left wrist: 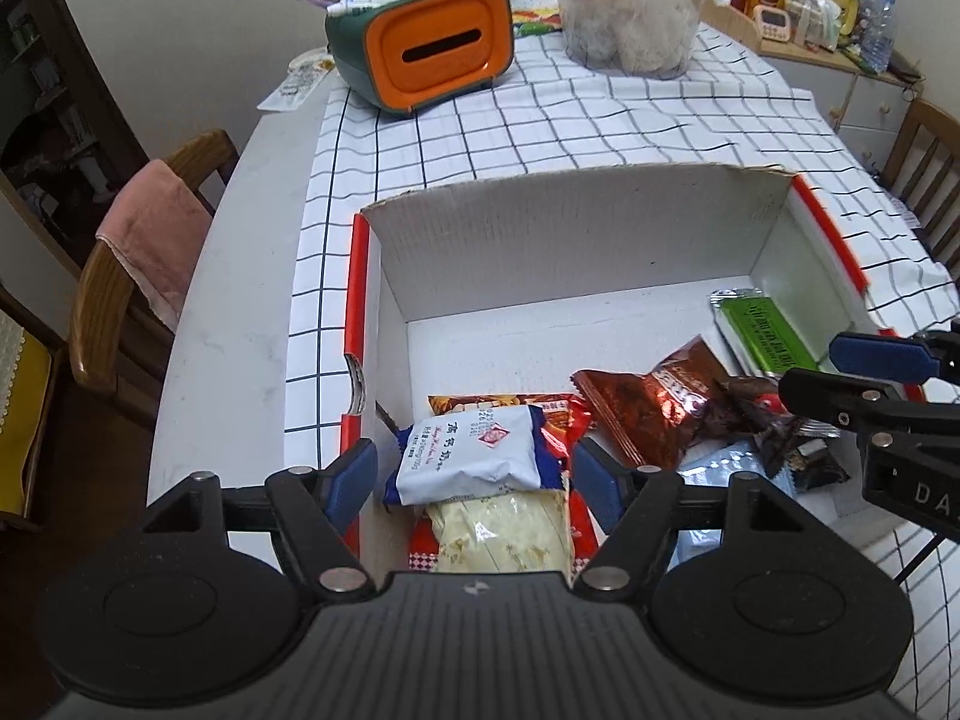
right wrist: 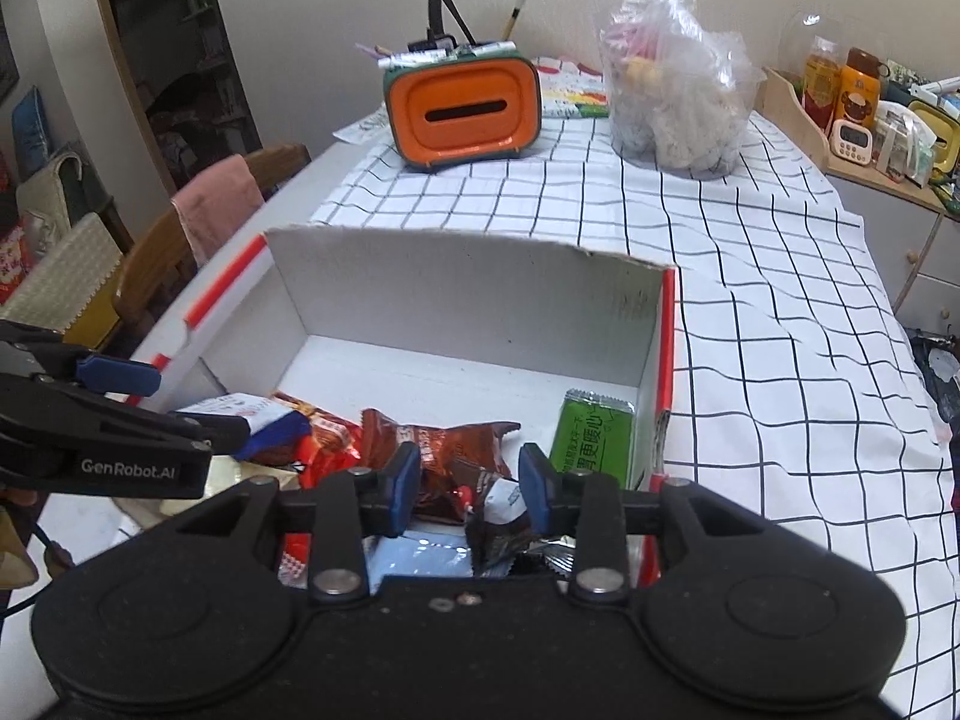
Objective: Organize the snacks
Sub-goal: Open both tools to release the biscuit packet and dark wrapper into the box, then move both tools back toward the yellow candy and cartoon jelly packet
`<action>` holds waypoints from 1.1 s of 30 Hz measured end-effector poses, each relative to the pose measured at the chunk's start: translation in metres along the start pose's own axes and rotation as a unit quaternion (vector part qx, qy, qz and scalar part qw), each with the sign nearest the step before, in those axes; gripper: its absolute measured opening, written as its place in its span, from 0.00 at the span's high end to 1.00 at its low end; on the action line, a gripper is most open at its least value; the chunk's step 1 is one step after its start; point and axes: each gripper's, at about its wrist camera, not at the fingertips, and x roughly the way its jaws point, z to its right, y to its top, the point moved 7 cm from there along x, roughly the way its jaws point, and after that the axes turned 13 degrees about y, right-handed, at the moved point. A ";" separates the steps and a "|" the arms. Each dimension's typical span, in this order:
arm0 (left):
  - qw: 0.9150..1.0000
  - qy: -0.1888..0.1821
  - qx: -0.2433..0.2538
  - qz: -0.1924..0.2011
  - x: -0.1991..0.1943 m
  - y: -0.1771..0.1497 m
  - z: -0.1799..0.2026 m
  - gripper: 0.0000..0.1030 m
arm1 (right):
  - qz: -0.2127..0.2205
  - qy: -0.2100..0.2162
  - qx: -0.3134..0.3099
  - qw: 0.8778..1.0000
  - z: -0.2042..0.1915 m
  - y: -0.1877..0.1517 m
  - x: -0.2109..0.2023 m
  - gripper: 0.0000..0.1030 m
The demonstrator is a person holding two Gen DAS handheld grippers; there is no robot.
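Note:
An open white cardboard box with red edges lies on the checked cloth and holds several snack packets. My left gripper stands open astride a white-and-blue packet, its pads just clear of the packet's ends. That packet lies on a pale yellow packet. My right gripper hovers open with a narrow gap over a dark brown packet and a red-brown foil packet. A green packet lies against the box's right wall.
Beyond the box stand an orange-fronted tissue box with pens on top and a clear plastic bag of goods. A wooden chair with a pink towel is at the table's left edge. A cluttered shelf is at far right.

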 end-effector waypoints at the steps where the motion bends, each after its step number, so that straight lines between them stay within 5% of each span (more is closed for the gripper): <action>1: 1.000 0.000 0.000 0.003 -0.003 -0.001 -0.001 0.30 | 0.003 0.002 -0.002 1.000 -0.002 0.001 -0.004 0.63; 9: 1.000 -0.009 -0.008 0.028 -0.032 -0.009 -0.008 0.25 | 0.034 0.007 -0.005 0.999 -0.015 0.001 -0.035 0.45; 17: 0.998 -0.025 -0.007 0.057 -0.064 -0.022 -0.009 0.20 | 0.048 0.014 0.000 0.999 -0.024 -0.008 -0.060 0.43; 21: 0.997 -0.031 -0.005 0.069 -0.078 -0.031 -0.010 0.19 | 0.057 0.015 0.002 0.998 -0.029 -0.015 -0.072 0.20; 33: 0.996 -0.051 -0.006 0.073 -0.100 -0.075 -0.011 0.19 | 0.064 0.024 0.016 0.998 -0.044 -0.047 -0.098 0.05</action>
